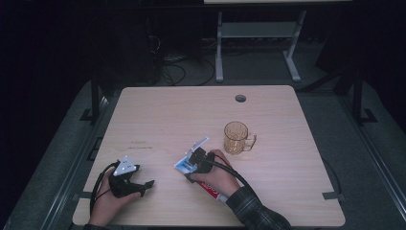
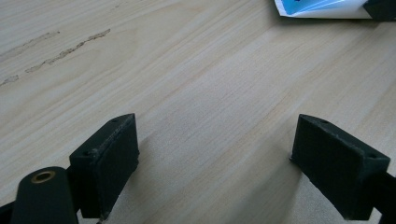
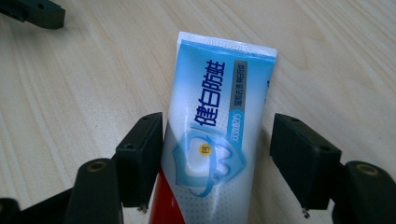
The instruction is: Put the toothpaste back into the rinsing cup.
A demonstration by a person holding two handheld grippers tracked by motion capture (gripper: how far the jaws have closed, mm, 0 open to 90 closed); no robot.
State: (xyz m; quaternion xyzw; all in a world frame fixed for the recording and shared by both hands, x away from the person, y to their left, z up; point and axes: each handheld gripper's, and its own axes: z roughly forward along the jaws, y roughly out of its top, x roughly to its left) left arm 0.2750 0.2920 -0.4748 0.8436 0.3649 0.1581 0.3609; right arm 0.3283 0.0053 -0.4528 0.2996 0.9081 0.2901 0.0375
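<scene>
A toothpaste tube [image 3: 215, 116], blue and white with a red lower part, lies flat on the wooden table [image 1: 158, 120]. My right gripper [image 3: 217, 140] straddles it: the left jaw rests against the tube's edge, while the right jaw stands a gap away, so the jaws are open. From above, the right gripper [image 1: 194, 162] sits over the tube [image 1: 182, 166] near the table's front middle. My left gripper [image 1: 143, 176] rests at the front left, pointing toward the tube. Its jaws [image 2: 217, 140] stand wide open over bare wood. The tube's crimped end [image 2: 322, 7] lies beyond them.
An amber glass mug [image 1: 237, 138] stands upright just behind and right of the right hand, handle to the right. A round cable hole [image 1: 240, 98] sits near the table's far edge. The table's front edge runs close under both forearms.
</scene>
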